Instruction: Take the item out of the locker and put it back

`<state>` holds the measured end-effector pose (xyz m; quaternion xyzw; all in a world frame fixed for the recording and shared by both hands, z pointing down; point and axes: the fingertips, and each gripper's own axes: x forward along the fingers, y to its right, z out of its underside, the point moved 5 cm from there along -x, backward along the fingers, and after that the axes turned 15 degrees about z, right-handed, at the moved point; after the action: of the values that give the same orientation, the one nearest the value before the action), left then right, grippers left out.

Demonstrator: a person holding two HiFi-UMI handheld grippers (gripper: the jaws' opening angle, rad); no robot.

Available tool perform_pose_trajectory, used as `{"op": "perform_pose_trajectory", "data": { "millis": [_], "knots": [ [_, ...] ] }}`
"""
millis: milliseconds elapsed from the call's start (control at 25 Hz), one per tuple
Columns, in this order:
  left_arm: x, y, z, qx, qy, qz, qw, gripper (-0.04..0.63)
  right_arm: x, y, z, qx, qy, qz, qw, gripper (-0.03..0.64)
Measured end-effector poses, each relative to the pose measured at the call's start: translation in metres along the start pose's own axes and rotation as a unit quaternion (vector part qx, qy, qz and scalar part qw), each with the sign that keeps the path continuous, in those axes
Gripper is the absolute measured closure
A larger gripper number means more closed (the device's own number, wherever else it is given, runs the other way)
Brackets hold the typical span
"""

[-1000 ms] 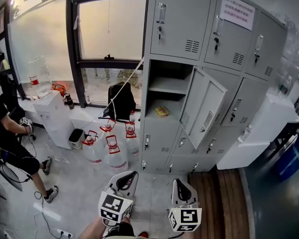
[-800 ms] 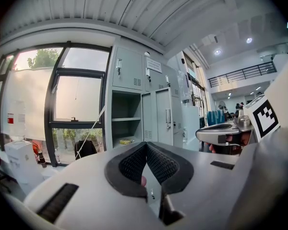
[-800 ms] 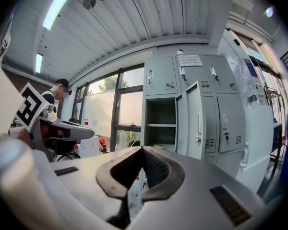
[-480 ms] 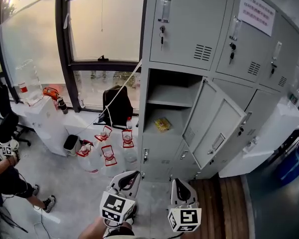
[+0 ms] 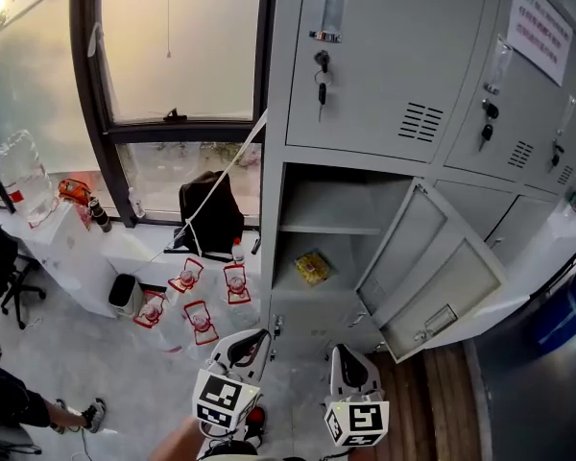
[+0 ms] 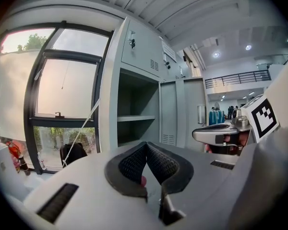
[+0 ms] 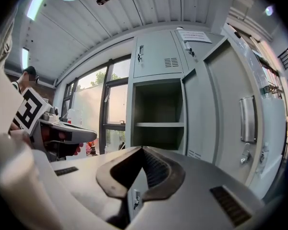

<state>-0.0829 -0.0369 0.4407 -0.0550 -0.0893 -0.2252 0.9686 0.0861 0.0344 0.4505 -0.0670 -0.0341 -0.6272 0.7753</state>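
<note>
Head view and both gripper views, taken facing a tall grey metal locker bank (image 5: 384, 84). One compartment stands open, its grey door (image 5: 432, 267) swung out to the right and hanging beside the opening. Inside, a thin grey shelf (image 5: 331, 227) divides the space; the small yellow packet (image 5: 312, 266) lies on the compartment floor below that shelf, towards the middle, touched by neither tool. The left tool (image 5: 242, 346) and the right tool (image 5: 350, 358) sit side by side at the lower edge of the head view, both pointing at the locker and well apart from the packet. In the left gripper view the two ribbed pads of the left tool meet at their tips with nothing held between them; in the right gripper view the right tool is likewise closed and empty, with the open compartment and its door straight ahead. Keys (image 5: 320, 77) hang from the lock of the door above the open compartment, and a white paper notice (image 5: 540, 19) is stuck to the upper right door. Left of the locker, clear water jugs with red handles (image 5: 197, 317) stand on the floor below a large window (image 5: 173, 51), a black bag (image 5: 206, 214) rests on the sill, and a white cord (image 5: 226, 176) runs diagonally from the locker's edge down towards the bag.
</note>
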Motion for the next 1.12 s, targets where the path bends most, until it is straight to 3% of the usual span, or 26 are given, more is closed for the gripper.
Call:
{"op": "perform_pose_trajectory", "data": {
  "millis": [320,600,800,1120],
  "knots": [
    [0.045,-0.053,-0.003,-0.002,-0.009,0.025,0.9996,0.573,0.07,0.0,-0.002,-0.001,-0.011,0.019,1.0,0.6],
    [0.079,-0.08,-0.001,-0.014,-0.018,0.025,0.9994,0.574,0.115,0.01,0.003,0.003,-0.025,0.018,1.0,0.6],
    [0.102,-0.082,0.004,-0.023,-0.022,0.007,0.9995,0.574,0.143,0.021,0.012,-0.003,-0.035,-0.011,0.999,0.6],
    [0.119,-0.084,0.016,-0.045,-0.03,-0.057,0.9969,0.574,0.184,0.029,0.026,-0.01,-0.057,-0.073,0.996,0.598]
  ]
}}
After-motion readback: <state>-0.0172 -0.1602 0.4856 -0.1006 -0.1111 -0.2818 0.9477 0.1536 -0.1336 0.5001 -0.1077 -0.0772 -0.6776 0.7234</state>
